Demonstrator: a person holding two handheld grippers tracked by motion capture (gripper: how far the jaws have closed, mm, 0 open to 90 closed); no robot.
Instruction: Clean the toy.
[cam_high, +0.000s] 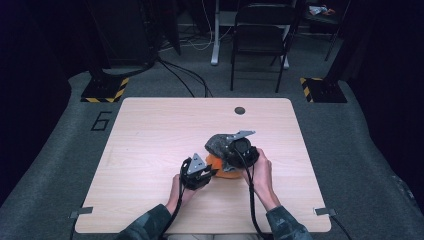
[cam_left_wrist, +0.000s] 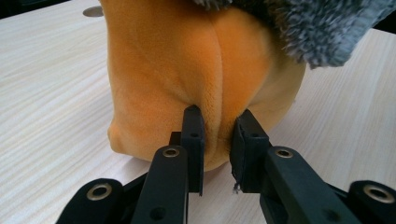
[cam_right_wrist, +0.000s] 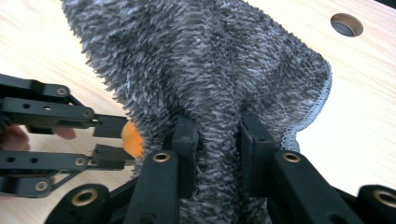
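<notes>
Work looks about midway: the left claw (cam_high: 210, 172) pinches a fold of the orange plush (cam_left_wrist: 187, 70), which rests on the bench (cam_high: 150, 130) near its middle, while the grey fuzzy cloth (cam_right_wrist: 210, 70) draped over it is clamped in the right claw (cam_high: 227, 150). Separating or arranging the two pieces appears still to come. Both hands hold their tools low, angled inward toward each other.

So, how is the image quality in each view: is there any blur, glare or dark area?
High view: even light on the table, the surroundings dark, a soft low-detail picture. Left gripper view: the orange plush is sharp, the grey cloth at the top edge slightly blurred. Right gripper view: the cloth fibres are soft, the bright table washes out at the right.
</notes>
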